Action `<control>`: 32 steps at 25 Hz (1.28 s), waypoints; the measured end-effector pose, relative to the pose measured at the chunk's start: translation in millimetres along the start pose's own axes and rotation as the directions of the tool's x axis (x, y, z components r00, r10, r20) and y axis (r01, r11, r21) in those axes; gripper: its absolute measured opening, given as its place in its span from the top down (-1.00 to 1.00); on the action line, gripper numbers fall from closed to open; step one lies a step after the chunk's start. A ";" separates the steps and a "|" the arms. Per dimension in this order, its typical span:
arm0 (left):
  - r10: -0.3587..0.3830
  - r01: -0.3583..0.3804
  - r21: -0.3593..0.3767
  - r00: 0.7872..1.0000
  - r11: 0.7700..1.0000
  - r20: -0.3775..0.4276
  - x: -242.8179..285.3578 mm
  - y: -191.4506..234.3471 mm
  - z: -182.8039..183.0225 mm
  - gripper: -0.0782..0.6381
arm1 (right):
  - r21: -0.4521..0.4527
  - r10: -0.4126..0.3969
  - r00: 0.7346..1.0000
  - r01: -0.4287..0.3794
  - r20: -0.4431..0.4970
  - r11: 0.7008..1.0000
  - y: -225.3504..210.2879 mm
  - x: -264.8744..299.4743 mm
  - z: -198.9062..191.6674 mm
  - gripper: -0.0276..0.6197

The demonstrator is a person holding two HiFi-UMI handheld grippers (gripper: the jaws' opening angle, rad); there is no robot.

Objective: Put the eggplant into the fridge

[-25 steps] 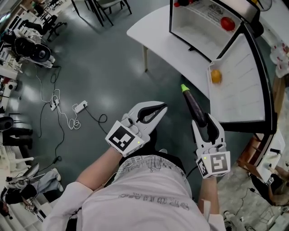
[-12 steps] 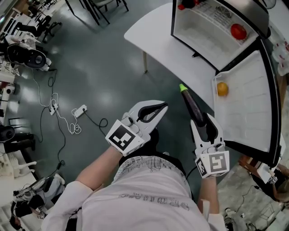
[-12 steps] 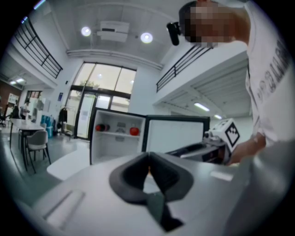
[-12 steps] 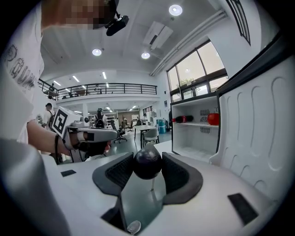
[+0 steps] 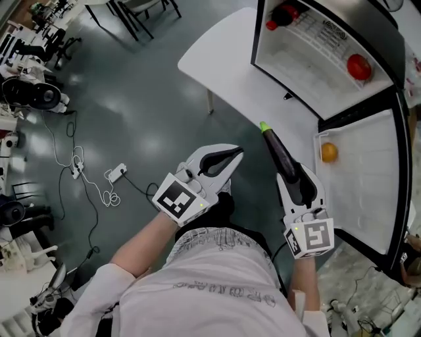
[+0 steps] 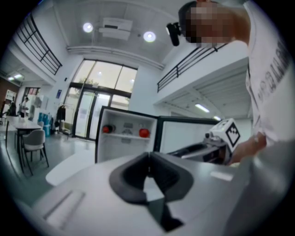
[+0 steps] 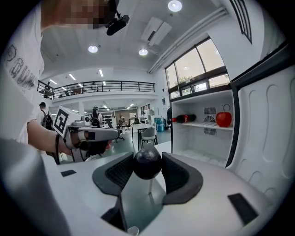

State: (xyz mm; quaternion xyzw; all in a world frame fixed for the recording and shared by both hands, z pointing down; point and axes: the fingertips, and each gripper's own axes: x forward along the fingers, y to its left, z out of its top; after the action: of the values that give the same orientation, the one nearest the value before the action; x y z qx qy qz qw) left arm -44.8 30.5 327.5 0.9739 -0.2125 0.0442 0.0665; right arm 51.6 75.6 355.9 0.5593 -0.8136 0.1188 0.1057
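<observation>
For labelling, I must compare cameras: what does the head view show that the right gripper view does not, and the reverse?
Only head view: the orange in the fridge door, the eggplant's green stem, the power strip. Only right gripper view: ceiling lights, a balcony railing. Both: the eggplant in the right gripper, the left gripper, the open fridge, its red fruit.
</observation>
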 end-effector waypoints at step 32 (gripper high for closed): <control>-0.072 0.072 0.015 0.997 0.997 -0.002 50.0 134.5 29.6 0.75 | -0.005 -0.110 0.993 0.110 -0.029 0.994 -43.5 118.0 49.9 0.34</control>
State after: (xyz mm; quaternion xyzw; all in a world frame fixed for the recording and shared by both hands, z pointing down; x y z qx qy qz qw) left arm -54.2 -115.5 318.9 0.9814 -0.1768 0.0439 0.0608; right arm 48.7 -59.4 347.8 0.6014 -0.7800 0.1195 0.1249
